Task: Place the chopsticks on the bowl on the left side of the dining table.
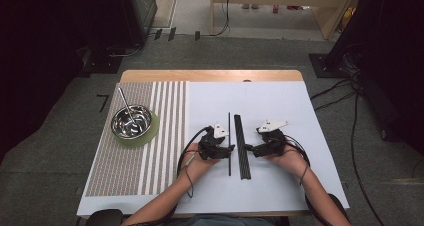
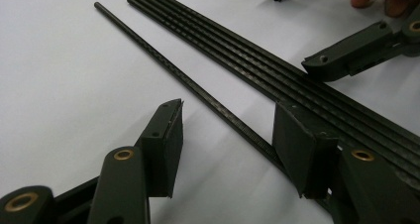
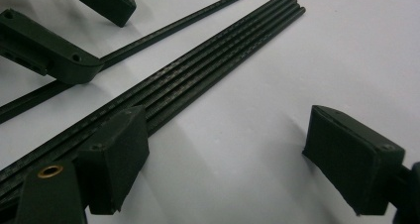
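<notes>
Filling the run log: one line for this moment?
left claw open astride single rod | right claw open beside rod bundle | nothing gripped

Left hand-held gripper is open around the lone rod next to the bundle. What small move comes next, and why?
Probably shut the left hand-held gripper on the single rod. Its jaws stand open on either side of that rod, which lies apart from the bundle of rods on the white sheet. Closing there should grip it alone. The right hand-held gripper waits open beside the bundle.

light: even, overhead, white sheet [image 1: 270, 136] bright | surroundings: dark, room edges near black | shadows: soft, short | focus: gripper views sharp mid-frame, near jaws blurred | high view: slightly soft
</notes>
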